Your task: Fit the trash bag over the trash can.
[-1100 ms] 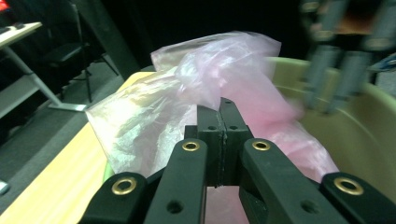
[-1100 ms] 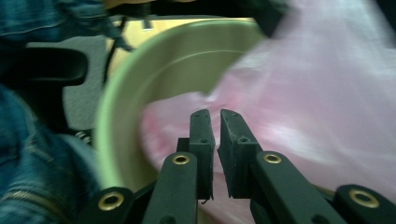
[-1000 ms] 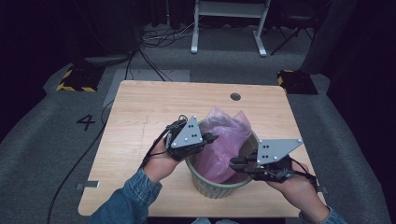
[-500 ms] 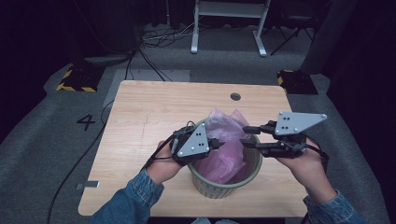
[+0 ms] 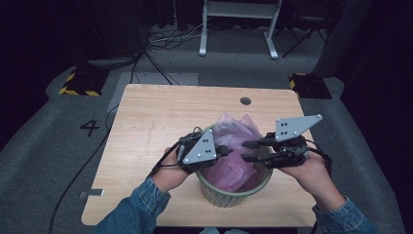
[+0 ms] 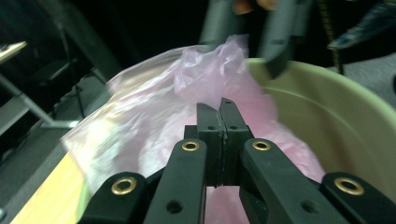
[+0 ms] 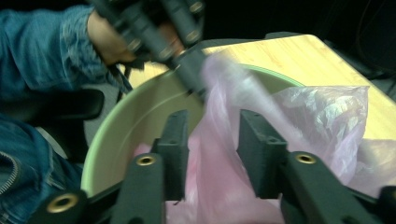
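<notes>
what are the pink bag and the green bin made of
The pink bag looks like thin plastic film: translucent, crinkled, with glossy highlights. The green bin seems to be rigid moulded plastic with a smooth matte wall and rolled rim, though the pictures cannot settle that.

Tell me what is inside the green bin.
A crumpled pink plastic bag sits in the green bin, spilling over its far rim. The bag covers the bottom, so anything beneath it is hidden.

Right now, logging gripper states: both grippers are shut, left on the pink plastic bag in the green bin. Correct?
Not quite. The right gripper is open, its fingers spread around the pink plastic bag, as the right gripper view shows. The left gripper is shut.
</notes>
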Action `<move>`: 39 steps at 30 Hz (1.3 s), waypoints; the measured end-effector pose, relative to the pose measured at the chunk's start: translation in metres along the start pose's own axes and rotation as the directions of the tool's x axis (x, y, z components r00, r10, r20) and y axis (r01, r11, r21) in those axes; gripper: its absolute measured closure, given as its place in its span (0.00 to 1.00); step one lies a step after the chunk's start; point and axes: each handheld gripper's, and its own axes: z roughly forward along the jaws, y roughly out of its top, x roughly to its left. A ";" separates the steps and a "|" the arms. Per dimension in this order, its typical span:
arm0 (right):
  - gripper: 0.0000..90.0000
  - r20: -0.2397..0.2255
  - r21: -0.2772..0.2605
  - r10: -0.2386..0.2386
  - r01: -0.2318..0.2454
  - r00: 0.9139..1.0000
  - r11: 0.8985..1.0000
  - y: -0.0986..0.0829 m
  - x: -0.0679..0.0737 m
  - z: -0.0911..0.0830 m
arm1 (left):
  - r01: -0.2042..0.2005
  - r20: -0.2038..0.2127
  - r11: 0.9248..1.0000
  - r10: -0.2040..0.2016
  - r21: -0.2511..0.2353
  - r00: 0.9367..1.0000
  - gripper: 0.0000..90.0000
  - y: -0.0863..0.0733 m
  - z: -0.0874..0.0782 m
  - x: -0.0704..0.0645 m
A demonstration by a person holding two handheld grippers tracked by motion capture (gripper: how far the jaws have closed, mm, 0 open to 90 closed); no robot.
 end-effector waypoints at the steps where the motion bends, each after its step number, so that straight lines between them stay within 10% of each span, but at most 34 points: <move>1: 0.70 -0.015 -0.003 0.014 -0.014 1.000 1.000 0.000 -0.003 0.001 | -0.011 -0.001 1.000 0.011 0.004 1.000 0.99 0.001 0.001 -0.001; 8: 0.98 -0.051 0.053 -0.003 0.006 0.999 0.999 -0.004 0.000 0.008 | 0.031 -0.028 1.000 -0.031 0.000 0.999 0.99 -0.001 -0.001 0.005; 24: 1.00 0.048 -0.112 0.044 -0.038 0.998 0.993 -0.013 -0.001 -0.025 | 0.044 -0.060 0.999 -0.045 -0.021 0.997 1.00 -0.002 -0.012 0.006; 39: 1.00 0.221 -0.129 0.104 -0.077 0.970 0.989 -0.030 -0.012 -0.070 | 0.111 -0.135 0.988 -0.125 -0.107 0.983 1.00 -0.034 -0.073 0.021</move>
